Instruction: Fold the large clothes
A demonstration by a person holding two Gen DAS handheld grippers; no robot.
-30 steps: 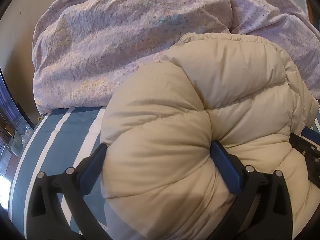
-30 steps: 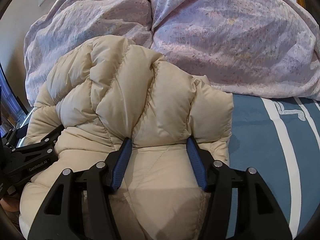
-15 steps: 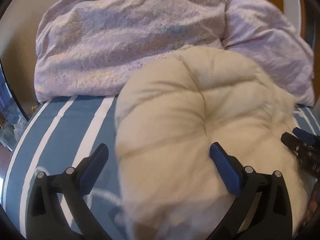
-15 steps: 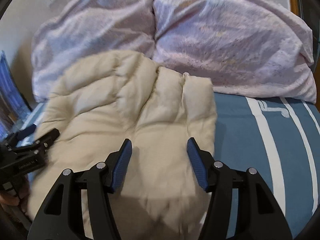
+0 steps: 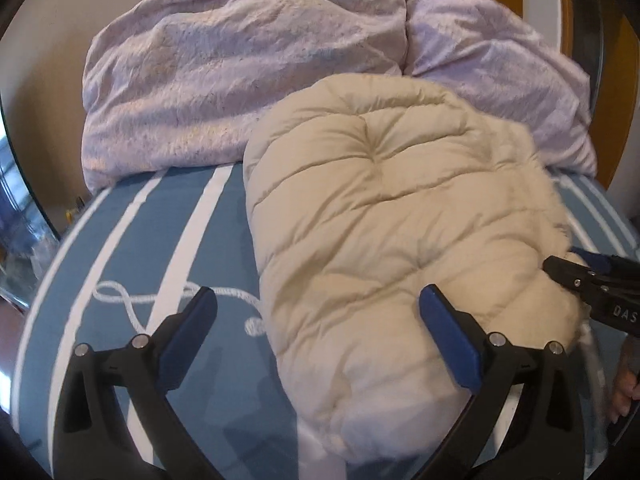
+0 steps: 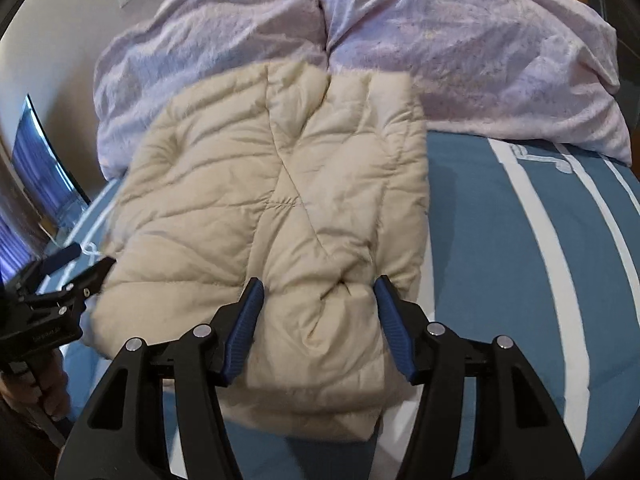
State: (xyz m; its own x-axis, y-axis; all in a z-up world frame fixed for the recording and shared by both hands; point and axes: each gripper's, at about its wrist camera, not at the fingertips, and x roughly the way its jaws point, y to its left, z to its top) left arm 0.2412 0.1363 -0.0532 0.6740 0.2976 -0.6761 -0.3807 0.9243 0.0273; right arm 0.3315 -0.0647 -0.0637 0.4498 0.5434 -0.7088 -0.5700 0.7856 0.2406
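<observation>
A beige quilted puffer jacket (image 5: 384,236) lies folded into a thick bundle on the blue striped bed; it also shows in the right wrist view (image 6: 280,208). My left gripper (image 5: 316,320) is open, wide apart, over the jacket's near left edge, holding nothing. My right gripper (image 6: 318,304) is open, its blue pads on either side of the jacket's near edge without pinching it. The right gripper also shows at the right edge of the left wrist view (image 5: 592,284). The left gripper shows at the left of the right wrist view (image 6: 60,292).
A rumpled lilac duvet (image 5: 248,72) is heaped at the back of the bed, touching the jacket's far end; it also fills the back of the right wrist view (image 6: 460,48). The blue bedcover with white stripes (image 5: 132,248) spreads left of the jacket and right of it (image 6: 520,240).
Both grippers have let go of the jacket and drawn back. The jacket has dropped from its bunched, lifted shape and now lies flatter on the bed.
</observation>
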